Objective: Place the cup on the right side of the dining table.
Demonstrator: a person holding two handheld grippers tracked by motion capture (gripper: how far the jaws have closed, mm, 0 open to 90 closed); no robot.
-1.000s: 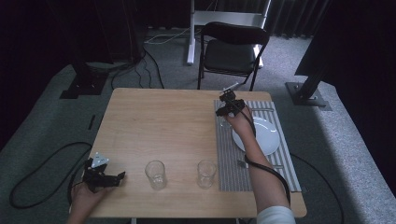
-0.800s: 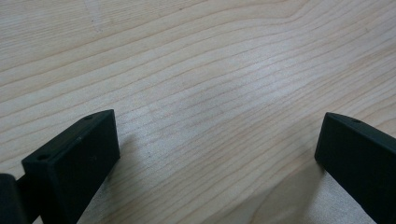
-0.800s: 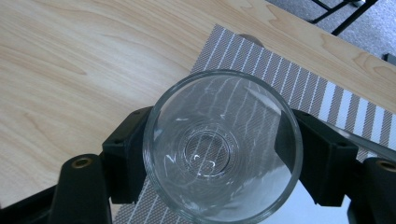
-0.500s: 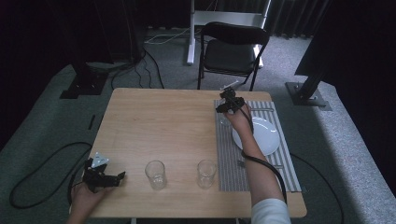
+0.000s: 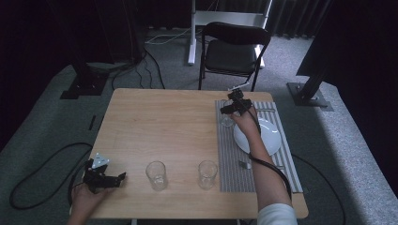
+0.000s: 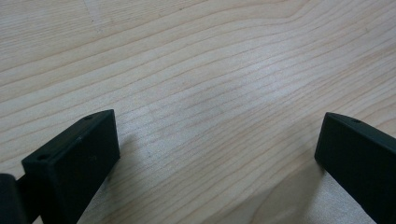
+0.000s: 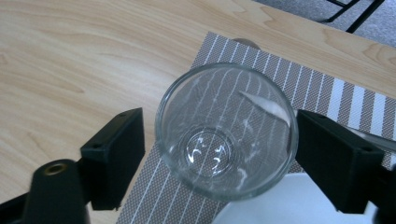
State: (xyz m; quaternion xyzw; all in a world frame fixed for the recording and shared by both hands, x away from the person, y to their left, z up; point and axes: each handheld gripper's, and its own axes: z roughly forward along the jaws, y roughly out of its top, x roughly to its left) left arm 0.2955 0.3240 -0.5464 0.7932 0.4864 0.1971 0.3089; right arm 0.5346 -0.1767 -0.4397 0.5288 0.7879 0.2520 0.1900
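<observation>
It looks like someone is setting a place to eat, but that is only a guess. One glass (image 7: 226, 130) stands on the striped mat (image 5: 230, 154), at its far left corner, just beside the white plate (image 5: 272, 136). A fork (image 5: 244, 164) lies on the mat too. Two more glasses (image 5: 156, 175) wait near the front edge of the tabletop (image 5: 159, 126), so they may be left to move.

The right gripper (image 7: 219, 154) has its fingers wide, one on each side of the glass. There is a gap on both sides, so it is not squeezing it.

The left gripper (image 6: 215, 154) rests low over bare wood with wide fingers and holds nothing.
</observation>
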